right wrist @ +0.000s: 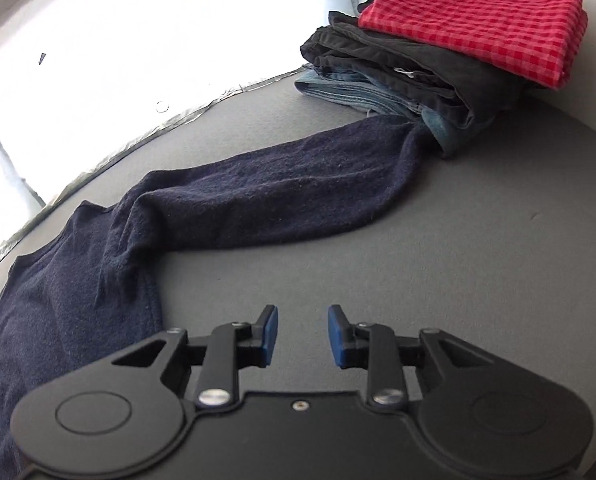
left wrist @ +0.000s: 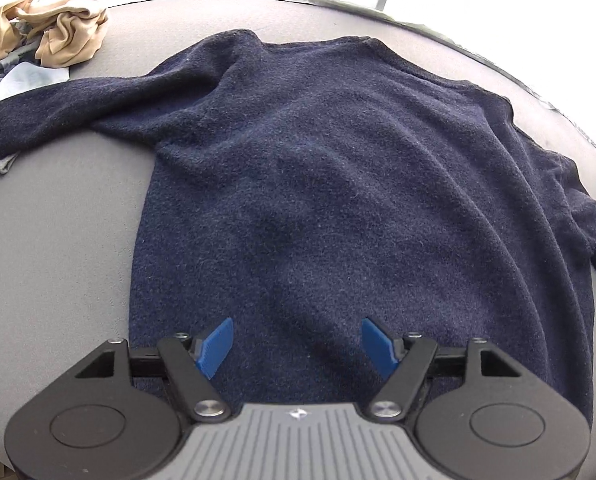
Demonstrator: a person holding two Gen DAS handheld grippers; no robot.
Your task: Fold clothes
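A dark navy sweater (left wrist: pixel 321 184) lies spread flat on the grey table (left wrist: pixel 50 240), its body toward me and one sleeve (left wrist: pixel 50 108) stretched out to the left. My left gripper (left wrist: pixel 297 330) hovers over the sweater's lower part, its blue pads wide apart with nothing between them. In the right wrist view the sweater's other sleeve (right wrist: pixel 266 196) runs across the table toward a stack of folded clothes. My right gripper (right wrist: pixel 302 320) is over bare table beside the sweater's body (right wrist: pixel 58 304), its jaws a hand's width apart and empty.
Crumpled beige and grey garments (left wrist: pixel 54 36) lie at the table's far left. A folded stack (right wrist: pixel 429 64) of red checked cloth, black and denim sits at the far right, touching the sleeve's cuff. The table's far edge (right wrist: pixel 146 132) borders a bright white sheet with carrot prints.
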